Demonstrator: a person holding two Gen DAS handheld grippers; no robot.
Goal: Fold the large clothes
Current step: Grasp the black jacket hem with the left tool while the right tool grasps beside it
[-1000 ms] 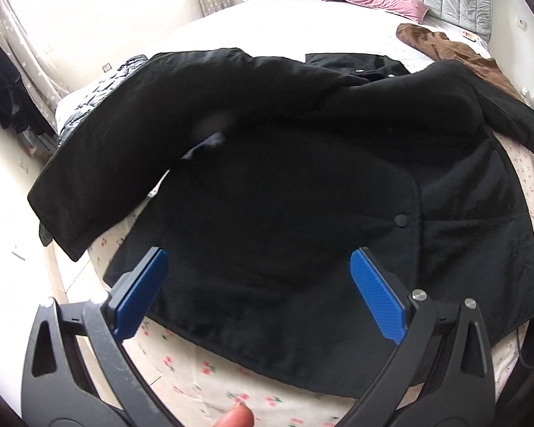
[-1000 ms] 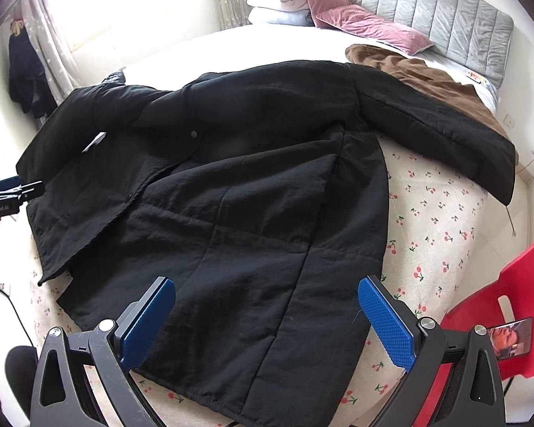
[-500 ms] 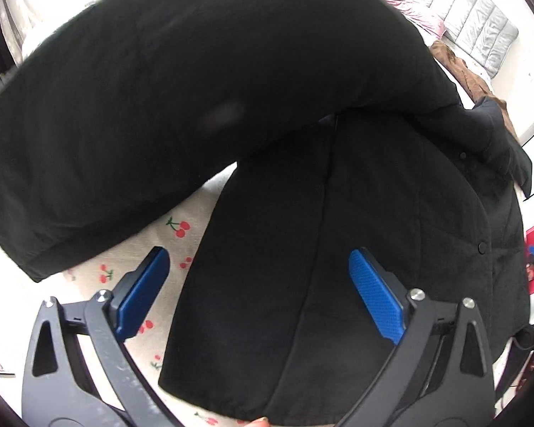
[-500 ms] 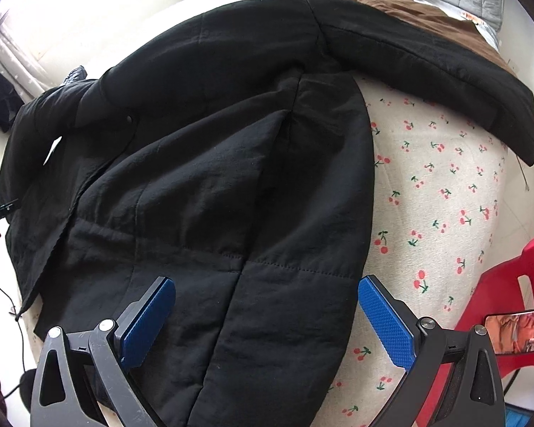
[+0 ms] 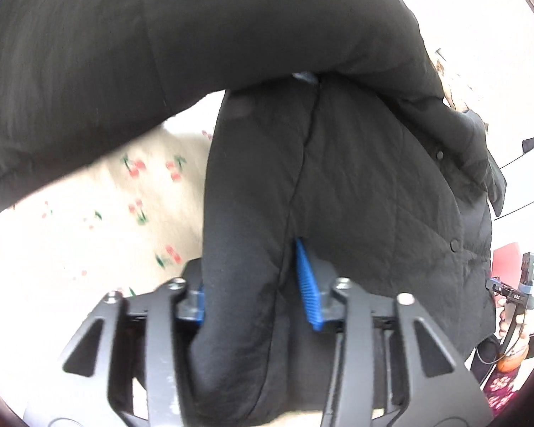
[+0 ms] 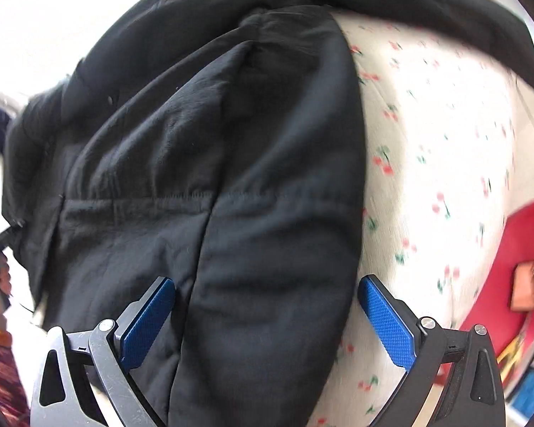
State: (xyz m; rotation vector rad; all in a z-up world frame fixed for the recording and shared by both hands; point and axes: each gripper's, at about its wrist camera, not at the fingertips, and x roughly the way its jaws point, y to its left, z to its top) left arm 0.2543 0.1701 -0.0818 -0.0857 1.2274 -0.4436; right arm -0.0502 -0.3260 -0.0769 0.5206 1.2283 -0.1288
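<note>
Black coat: lay spread on cherry-print bedsheet. Left gripper: jaws just closed, pinching coat's hem edge. Right gripper: jaws wide, straddling hem, pads clear.

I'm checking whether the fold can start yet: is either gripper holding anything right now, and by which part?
The left gripper, jaws just closing, pinches the black coat at its bottom hem edge. The right gripper is open astride the hem, holding nothing.

Black coat; cream sheet with red cherries; blue-padded jaws.
</note>
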